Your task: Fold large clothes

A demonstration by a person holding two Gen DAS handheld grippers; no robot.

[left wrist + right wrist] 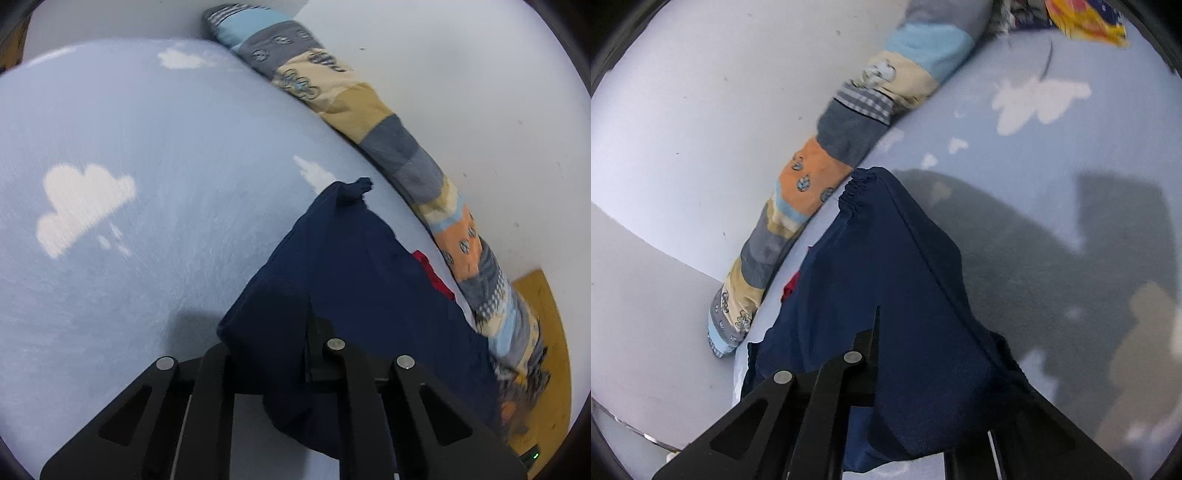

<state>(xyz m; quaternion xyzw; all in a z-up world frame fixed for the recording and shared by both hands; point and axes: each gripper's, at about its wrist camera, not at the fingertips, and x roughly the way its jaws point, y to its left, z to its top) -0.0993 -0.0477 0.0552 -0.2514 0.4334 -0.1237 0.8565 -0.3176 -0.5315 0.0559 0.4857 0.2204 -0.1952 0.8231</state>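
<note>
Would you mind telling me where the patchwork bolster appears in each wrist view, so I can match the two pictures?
Left wrist view: the patchwork bolster runs diagonally from top centre to lower right, along the white wall.
Right wrist view: the same bolster runs from top centre to lower left.
Shared landmark: the navy garment lying beside it on the cloud-print blue sheet, with a red patch at its edge.

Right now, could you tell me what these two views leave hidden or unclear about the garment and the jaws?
- Left wrist view: the navy blue knit garment drapes over the left gripper, hiding the jaws' tips.
- Right wrist view: it covers the right gripper likewise.
- Both: red fabric patch mostly hidden under navy cloth.
</note>
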